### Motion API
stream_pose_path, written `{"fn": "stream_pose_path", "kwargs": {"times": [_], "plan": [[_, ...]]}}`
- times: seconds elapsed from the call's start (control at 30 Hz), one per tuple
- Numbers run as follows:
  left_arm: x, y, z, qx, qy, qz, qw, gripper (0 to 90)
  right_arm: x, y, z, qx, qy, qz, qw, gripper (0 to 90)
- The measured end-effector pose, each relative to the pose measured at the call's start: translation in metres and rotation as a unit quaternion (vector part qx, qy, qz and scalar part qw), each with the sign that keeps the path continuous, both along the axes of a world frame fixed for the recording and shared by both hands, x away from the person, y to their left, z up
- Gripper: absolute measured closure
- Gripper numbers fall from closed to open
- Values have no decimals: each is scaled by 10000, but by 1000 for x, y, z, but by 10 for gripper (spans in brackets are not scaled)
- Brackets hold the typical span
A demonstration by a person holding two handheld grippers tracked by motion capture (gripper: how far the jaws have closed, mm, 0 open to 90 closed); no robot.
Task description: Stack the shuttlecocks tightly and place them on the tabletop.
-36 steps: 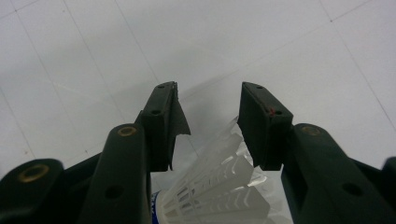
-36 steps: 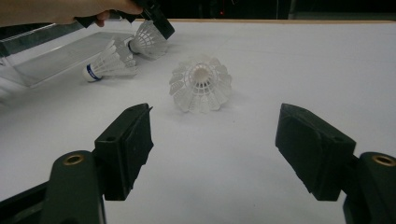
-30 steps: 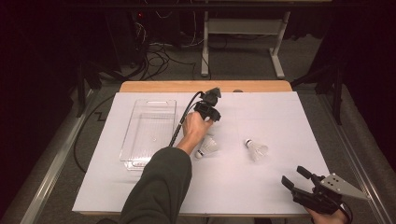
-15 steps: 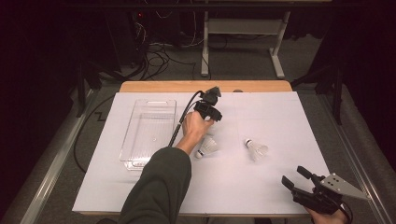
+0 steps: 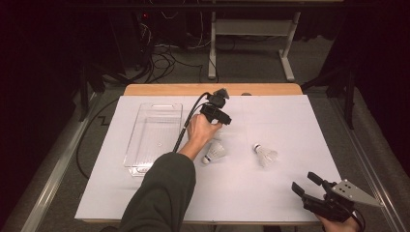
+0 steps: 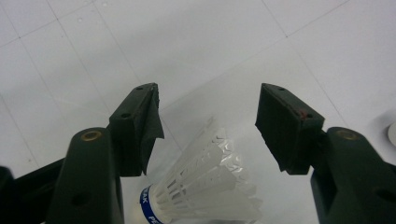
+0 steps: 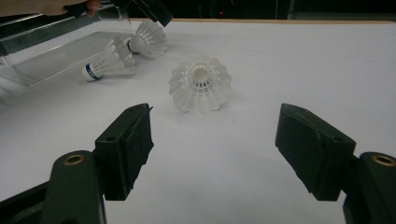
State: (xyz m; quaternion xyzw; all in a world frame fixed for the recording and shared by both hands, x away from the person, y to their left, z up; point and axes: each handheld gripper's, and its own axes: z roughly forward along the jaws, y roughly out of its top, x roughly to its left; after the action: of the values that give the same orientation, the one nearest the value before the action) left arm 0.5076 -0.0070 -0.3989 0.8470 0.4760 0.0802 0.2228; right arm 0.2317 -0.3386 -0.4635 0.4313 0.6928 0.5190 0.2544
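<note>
My left gripper [image 6: 208, 121] is open and hangs just above a white shuttlecock [image 6: 205, 186] with a blue band, which lies on its side below the gap between the jaws. In the high view a hand holds this gripper [image 5: 217, 116] beside the clear tray [image 5: 145, 145]. A second shuttlecock [image 5: 215, 151] lies just in front of that hand, and a third one [image 5: 265, 154] lies to its right. My right gripper [image 5: 303, 181] is open at the table's front right corner. It looks toward the third shuttlecock [image 7: 201, 84], well short of it.
The white table sheet [image 5: 270, 121] has a wooden edge [image 5: 261, 89] at the back. A black cable [image 5: 186, 128] trails from the left gripper over the tray's right rim. Beyond the table are a dark floor, cables and a desk frame [image 5: 251, 29].
</note>
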Motion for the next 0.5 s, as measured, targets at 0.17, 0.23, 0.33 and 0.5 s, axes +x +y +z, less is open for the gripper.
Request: {"fn": "stream_pose_path", "kwargs": {"times": [0.17,0.23,0.33,0.5], "plan": [[-2,4,4,-43,25,-18,10000,404,0,0,0,-1,-1,4,10000,280],[-2,5,6,-122,50,-40,9999,403,0,0,0,0,2,-1,10000,279],[-4,7,9,-221,105,-37,9997,395,0,0,0,10,3,-12,10000,280],[-9,11,13,-225,110,-96,9996,386,0,0,0,35,8,-33,10000,279]]}}
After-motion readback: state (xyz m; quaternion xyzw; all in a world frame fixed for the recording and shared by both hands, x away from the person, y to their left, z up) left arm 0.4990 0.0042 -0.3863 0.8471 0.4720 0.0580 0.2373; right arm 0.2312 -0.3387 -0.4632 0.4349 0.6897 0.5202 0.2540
